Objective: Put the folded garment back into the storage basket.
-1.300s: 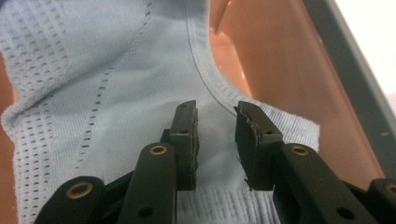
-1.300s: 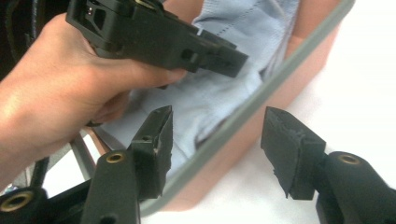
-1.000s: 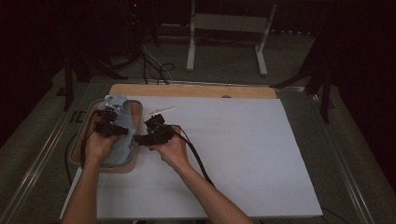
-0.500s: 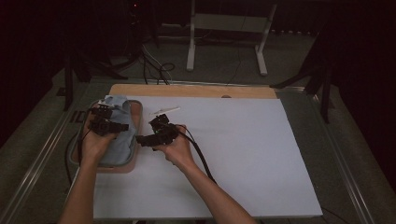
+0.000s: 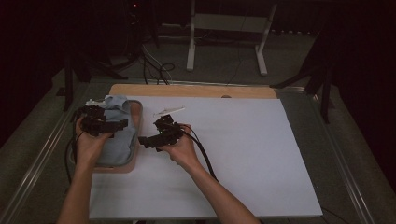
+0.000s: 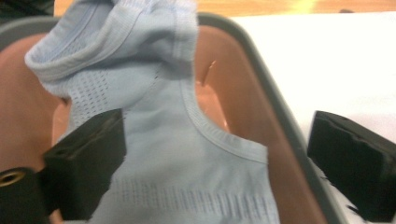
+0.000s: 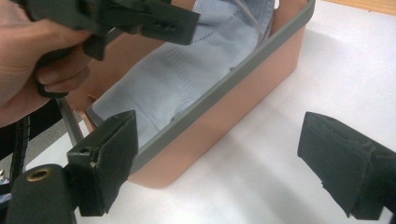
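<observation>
A light blue knit garment [image 6: 177, 154] lies in a pink bin with a grey rim [image 6: 261, 84] at the table's left [image 5: 135, 140]. My left gripper [image 5: 112, 122] hovers over the bin. Its jaws have just been opening and now stand wide [image 6: 219, 172], with the garment below them and touching neither pad. My right gripper [image 5: 152, 135] sits just right of the bin, pointing at its outer wall [image 7: 233, 112]. Its jaws have also just been opening, and nothing is between them [image 7: 219, 163]. The left gripper [image 7: 140, 18] and its hand show above the garment [image 7: 187, 70].
A white sheet [image 5: 243, 154] covers most of the table, with a strip of bare wood [image 5: 196, 90] along the far edge. A metal stand [image 5: 224, 42] and cables are on the dark floor beyond. Black cables trail from both grippers.
The left gripper has drifted a little left over the bin and its jaws have spread, letting go of the garment. The right gripper's jaws have widened while the hand stayed nearly still.
</observation>
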`<action>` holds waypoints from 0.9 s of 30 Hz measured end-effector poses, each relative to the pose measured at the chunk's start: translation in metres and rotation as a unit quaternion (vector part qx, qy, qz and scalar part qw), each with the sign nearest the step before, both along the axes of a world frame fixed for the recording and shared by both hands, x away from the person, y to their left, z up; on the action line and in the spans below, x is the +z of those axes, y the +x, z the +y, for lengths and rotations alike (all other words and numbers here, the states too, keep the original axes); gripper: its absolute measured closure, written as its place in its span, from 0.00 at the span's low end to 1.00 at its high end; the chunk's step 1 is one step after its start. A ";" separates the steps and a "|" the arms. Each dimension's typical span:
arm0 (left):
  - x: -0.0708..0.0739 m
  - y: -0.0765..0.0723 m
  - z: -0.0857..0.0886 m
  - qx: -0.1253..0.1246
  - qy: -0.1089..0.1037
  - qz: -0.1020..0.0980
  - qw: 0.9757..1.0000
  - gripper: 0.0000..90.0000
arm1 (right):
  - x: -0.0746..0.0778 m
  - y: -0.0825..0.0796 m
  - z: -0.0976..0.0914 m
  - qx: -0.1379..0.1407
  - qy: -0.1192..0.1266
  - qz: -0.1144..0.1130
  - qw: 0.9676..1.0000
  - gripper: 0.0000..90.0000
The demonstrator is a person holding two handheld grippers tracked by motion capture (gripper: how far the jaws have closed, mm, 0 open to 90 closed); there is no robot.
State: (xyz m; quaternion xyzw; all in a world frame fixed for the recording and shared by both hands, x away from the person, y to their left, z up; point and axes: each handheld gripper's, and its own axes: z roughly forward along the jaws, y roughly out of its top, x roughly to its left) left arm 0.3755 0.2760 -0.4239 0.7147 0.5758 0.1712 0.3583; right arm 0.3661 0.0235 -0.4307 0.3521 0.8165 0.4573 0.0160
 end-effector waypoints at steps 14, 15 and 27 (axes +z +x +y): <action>0.010 -0.030 -0.014 -0.023 0.010 -0.066 0.998 0.00 | 0.006 -0.009 -0.013 -0.001 -0.002 -0.021 1.000 0.14; 0.010 -0.031 -0.015 -0.026 0.010 -0.068 0.997 0.00 | 0.007 -0.010 -0.014 -0.001 0.000 -0.021 1.000 0.14; 0.010 -0.055 -0.031 -0.047 0.006 -0.100 0.994 0.00 | 0.007 -0.017 -0.027 -0.003 0.002 -0.032 0.999 0.14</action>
